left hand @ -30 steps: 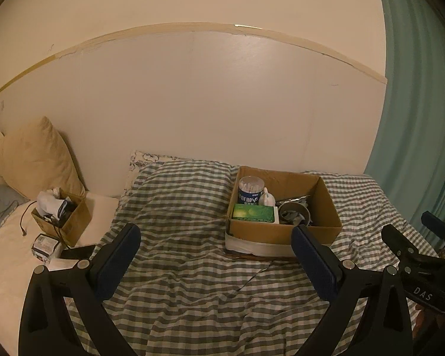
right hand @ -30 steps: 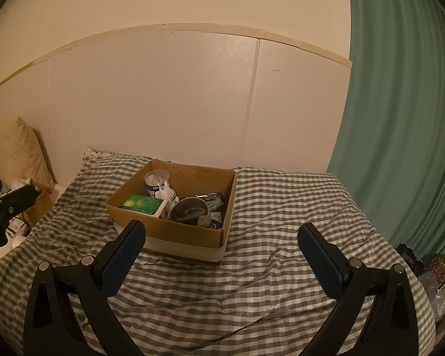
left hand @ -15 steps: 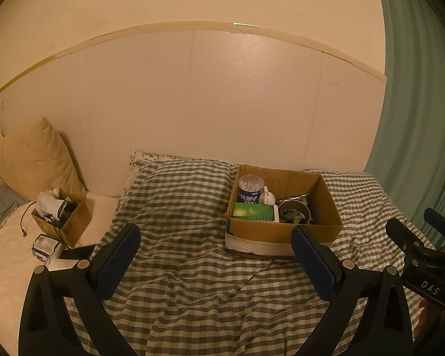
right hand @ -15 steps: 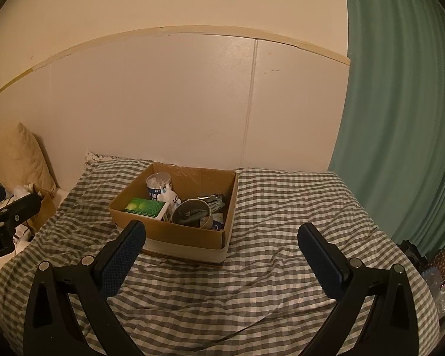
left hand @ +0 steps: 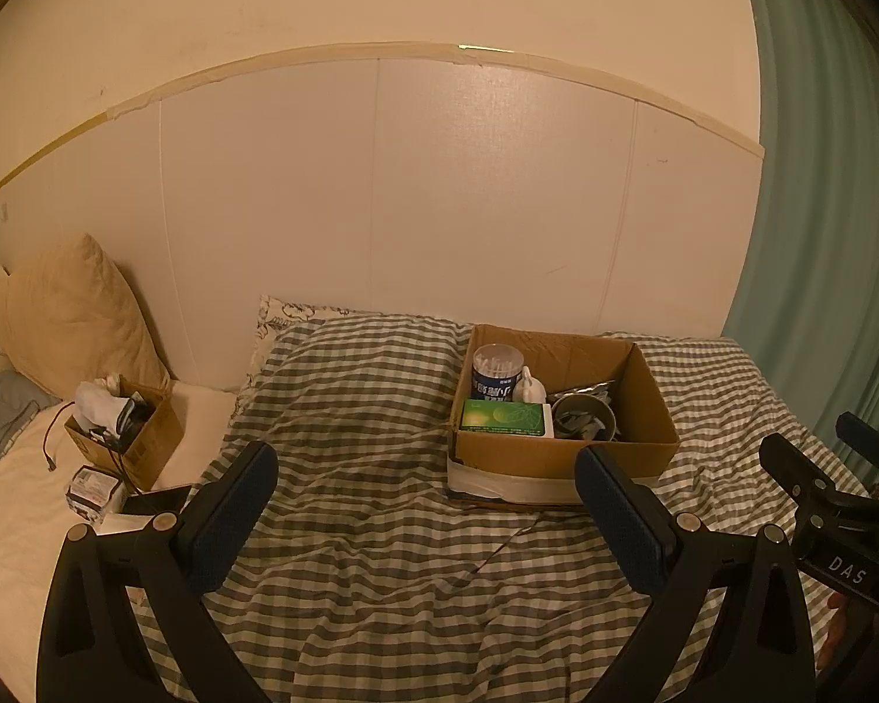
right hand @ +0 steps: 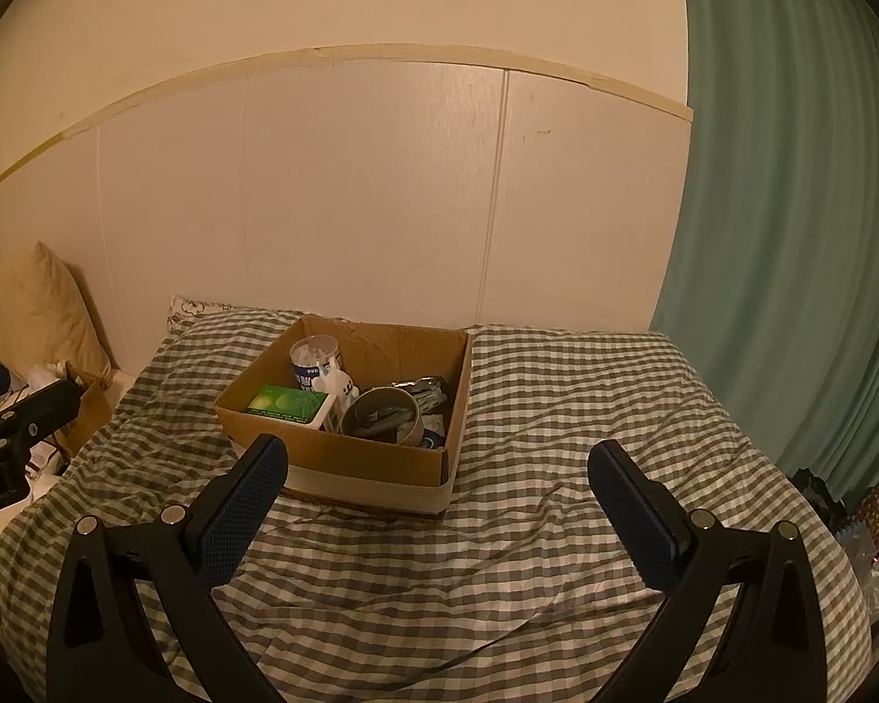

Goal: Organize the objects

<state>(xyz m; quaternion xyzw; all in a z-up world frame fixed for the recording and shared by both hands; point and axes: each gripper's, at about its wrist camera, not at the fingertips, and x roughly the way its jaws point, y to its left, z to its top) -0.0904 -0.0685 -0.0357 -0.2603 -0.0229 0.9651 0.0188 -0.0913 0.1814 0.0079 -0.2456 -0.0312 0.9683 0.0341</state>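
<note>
An open cardboard box (left hand: 562, 457) (right hand: 381, 463) sits on a checked bed cover. It holds a green-topped tissue box (left hand: 503, 417) (right hand: 284, 403), a blue cotton-swab tub (left hand: 496, 378) (right hand: 313, 360), a small white bottle (left hand: 530, 388), a round metal tin (left hand: 583, 419) (right hand: 384, 415) and a silver packet (left hand: 592, 389). My left gripper (left hand: 426, 480) is open and empty, short of the box. My right gripper (right hand: 438, 477) is open and empty in front of the box. The right gripper also shows at the left wrist view's right edge (left hand: 820, 492).
A smaller cardboard box (left hand: 126, 430) with cables and white items stands at the left on a cream sheet, a small packet (left hand: 91, 486) beside it. A beige pillow (left hand: 70, 316) leans on the white wall. A green curtain (right hand: 791, 234) hangs at the right.
Both grippers have drawn back and risen slightly; the box looks a little farther away. Nothing was grasped or released.
</note>
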